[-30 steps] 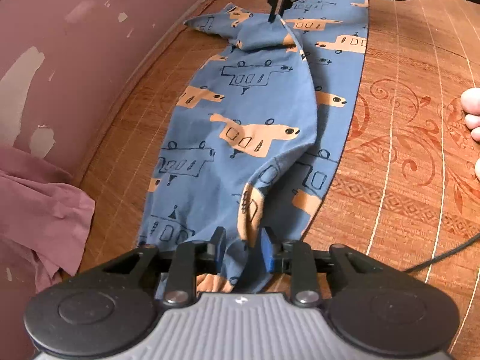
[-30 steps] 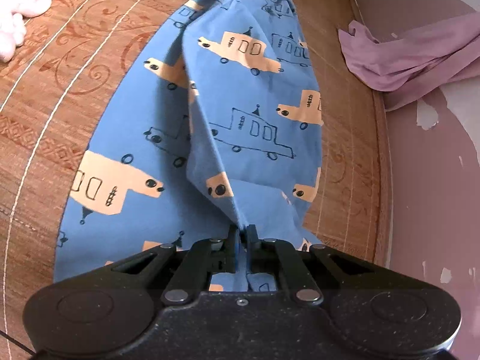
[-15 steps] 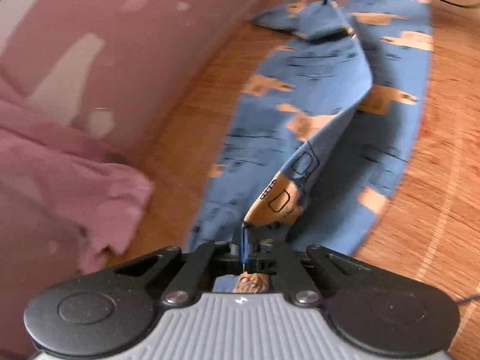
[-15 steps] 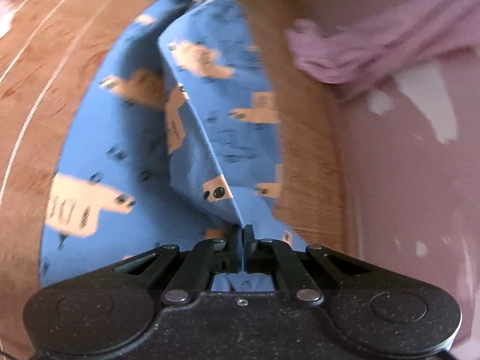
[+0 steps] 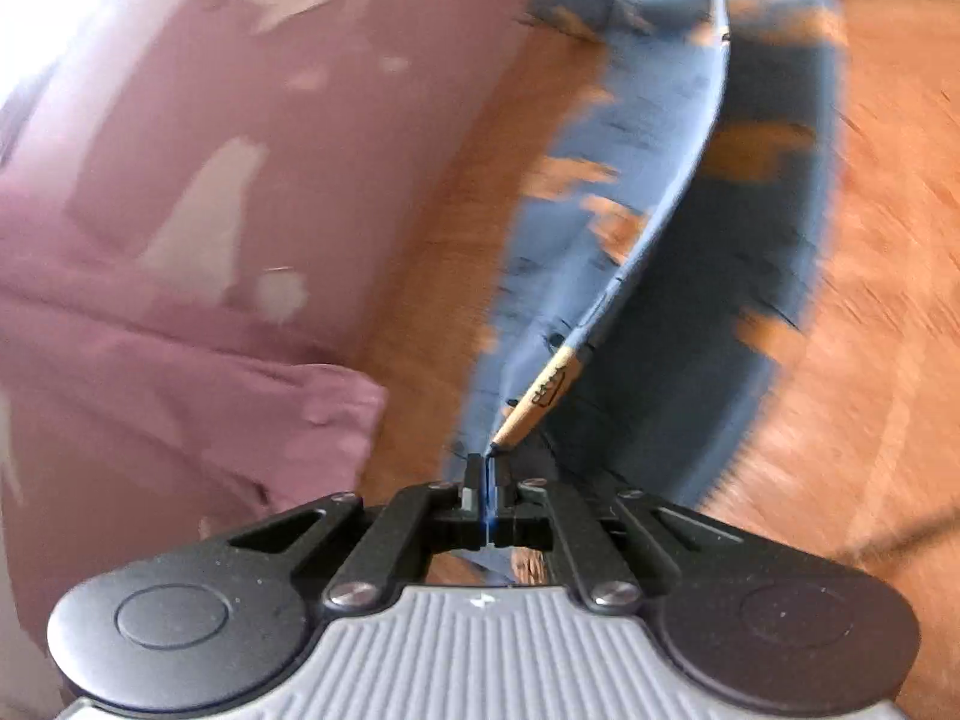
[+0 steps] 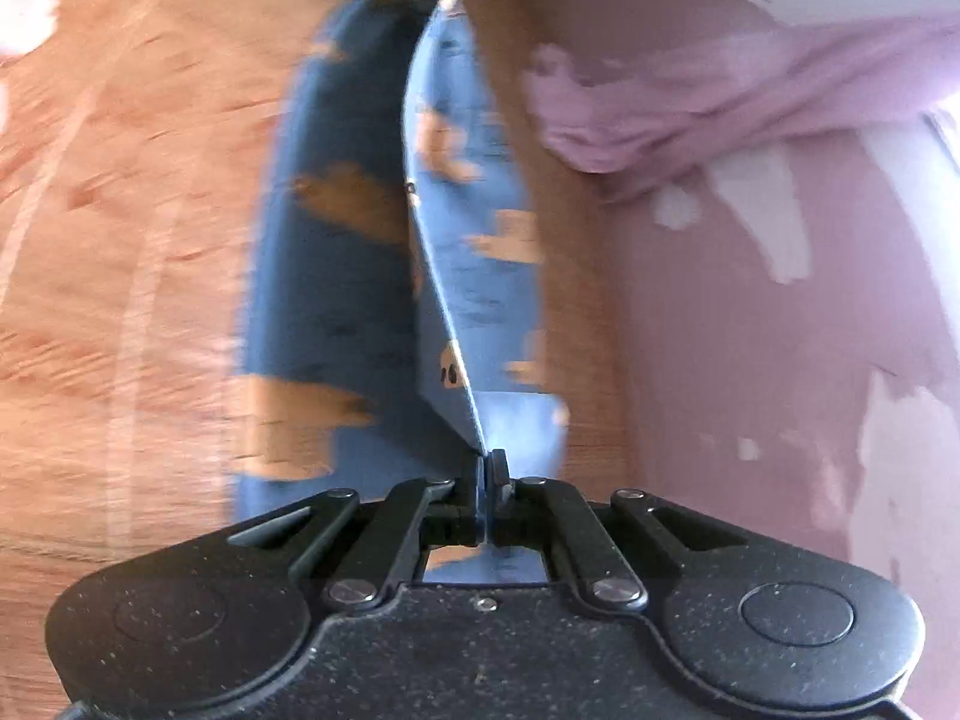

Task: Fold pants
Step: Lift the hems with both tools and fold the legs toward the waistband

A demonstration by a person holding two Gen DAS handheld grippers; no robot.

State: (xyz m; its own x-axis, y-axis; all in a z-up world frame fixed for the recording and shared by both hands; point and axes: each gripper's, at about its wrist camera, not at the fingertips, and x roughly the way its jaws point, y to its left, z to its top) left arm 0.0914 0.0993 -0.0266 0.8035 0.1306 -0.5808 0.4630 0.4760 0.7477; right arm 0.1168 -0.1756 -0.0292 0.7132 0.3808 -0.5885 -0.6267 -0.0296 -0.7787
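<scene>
On the woven mat [image 5: 888,276], the blue pants [image 5: 756,252] stretch toward 12 o'clock. Left gripper [image 5: 487,468] and right gripper [image 6: 489,468] each have fingers pinched tight on a raised edge. Pink cloth [image 6: 690,114] lies at 1 o'clock.

Blue pants [image 5: 774,228], seemingly orange-printed; pink cloth [image 5: 180,372]

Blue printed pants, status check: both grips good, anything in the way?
Left gripper, right gripper: jaws shut on blue printed pants, lifted edge taut between them. Crumpled pink cloth beside pants, apart. Frames blurred.
</scene>
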